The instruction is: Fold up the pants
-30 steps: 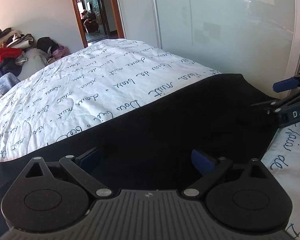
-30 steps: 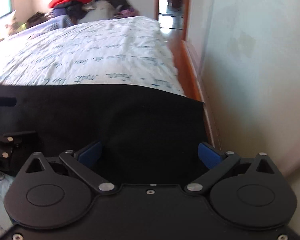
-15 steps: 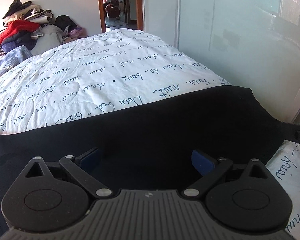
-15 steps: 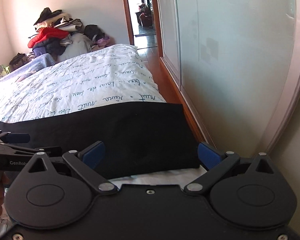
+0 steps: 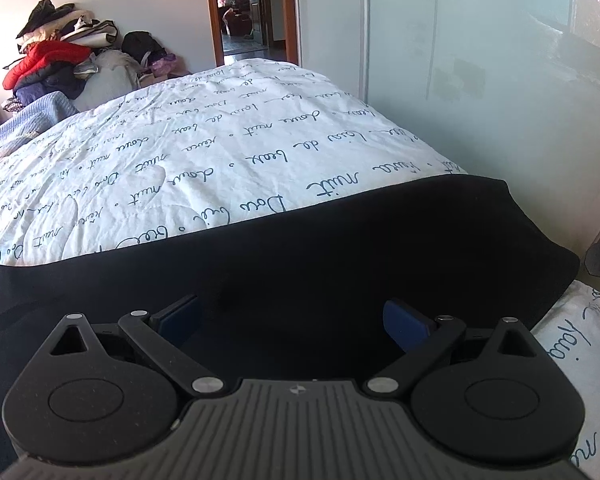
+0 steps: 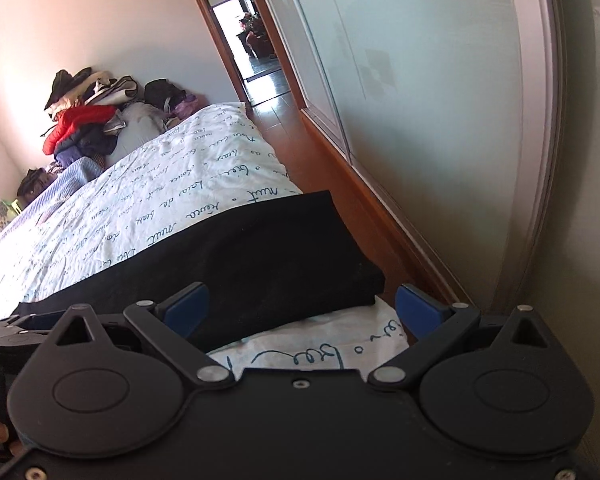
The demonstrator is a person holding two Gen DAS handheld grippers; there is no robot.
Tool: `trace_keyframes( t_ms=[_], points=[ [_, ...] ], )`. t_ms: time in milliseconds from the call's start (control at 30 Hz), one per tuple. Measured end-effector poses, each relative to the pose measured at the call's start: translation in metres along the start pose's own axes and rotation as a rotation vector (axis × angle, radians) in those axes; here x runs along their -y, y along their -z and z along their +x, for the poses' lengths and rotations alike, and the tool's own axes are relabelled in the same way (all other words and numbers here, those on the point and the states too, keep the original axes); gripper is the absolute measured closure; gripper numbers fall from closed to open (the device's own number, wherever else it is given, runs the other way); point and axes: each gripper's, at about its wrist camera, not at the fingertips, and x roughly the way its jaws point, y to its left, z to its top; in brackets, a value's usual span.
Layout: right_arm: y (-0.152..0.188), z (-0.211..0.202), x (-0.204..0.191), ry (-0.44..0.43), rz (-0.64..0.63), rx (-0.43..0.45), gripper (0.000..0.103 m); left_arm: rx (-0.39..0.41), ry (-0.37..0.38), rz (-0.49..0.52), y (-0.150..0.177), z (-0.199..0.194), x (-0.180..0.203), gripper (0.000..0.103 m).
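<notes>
While I hold both tongs up off the bed, the pants (image 5: pixel 340 248) lie flat as a black band across the near end of the duvet (image 5: pixel 204 152), reaching to the bed's right edge. My left gripper (image 5: pixel 292 320) hangs just over the dark cloth, its blue pads (image 5: pixel 404 322) spread wide with nothing between them. From the left wrist view the fabric fills the whole span between the fingers, and its far hem runs as a clean line against the white cover with its scribbled script.

Over on the right wrist view, my right gripper (image 6: pixel 300 308) is tilted, also wide apart and holding nothing. Its left pad (image 6: pixel 184 304) sits over the pants (image 6: pixel 240 264), its right pad over the gap beside the bed. The near right corner of the pants (image 6: pixel 364 280) looks doubled, a thick folded edge resting on the duvet (image 6: pixel 140 216), with a strip of white cover showing nearer to me. At the far left of that view I can just catch the left gripper (image 6: pixel 24 328) low over the cloth.

Far off, a heap of clothes (image 5: pixel 56 64) is piled at the wall, a doorway (image 5: pixel 244 8) stands open, and frosted sliding panels (image 5: pixel 480 60) run along the right.
</notes>
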Motion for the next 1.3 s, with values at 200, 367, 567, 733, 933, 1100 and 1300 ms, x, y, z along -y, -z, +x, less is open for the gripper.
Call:
trace_keyframes(
  t_ms=[200, 367, 567, 733, 933, 1100, 1300],
  points=[
    [0.001, 0.008, 0.016, -0.067, 0.162, -0.035, 0.001, 0.024, -0.005, -0.029, 0.0, -0.006, -0.006, 0.004],
    [0.001, 0.017, 0.033, -0.114, 0.326, -0.072, 0.001, 0.003, 0.001, -0.041, 0.0, -0.003, -0.01, 0.004],
    [0.001, 0.027, 0.034, -0.152, 0.398, -0.088, 0.001, -0.015, -0.011, -0.035, 0.002, 0.002, -0.007, 0.004],
    [0.001, 0.03, 0.025, -0.179, 0.454, -0.095, 0.001, 0.0, -0.018, -0.042, 0.001, -0.003, -0.011, 0.004],
    [-0.003, 0.039, 0.032, -0.197, 0.534, -0.092, 0.0, -0.003, -0.004, -0.08, -0.003, -0.008, -0.02, 0.004],
    [-0.003, 0.051, 0.037, -0.183, 0.598, -0.09, 0.0, -0.005, 0.005, -0.065, -0.001, -0.012, -0.022, 0.004],
    [0.01, 0.051, 0.053, -0.186, 0.805, -0.037, 0.0, -0.005, -0.007, -0.052, -0.002, -0.013, -0.025, 0.004]
  ],
)
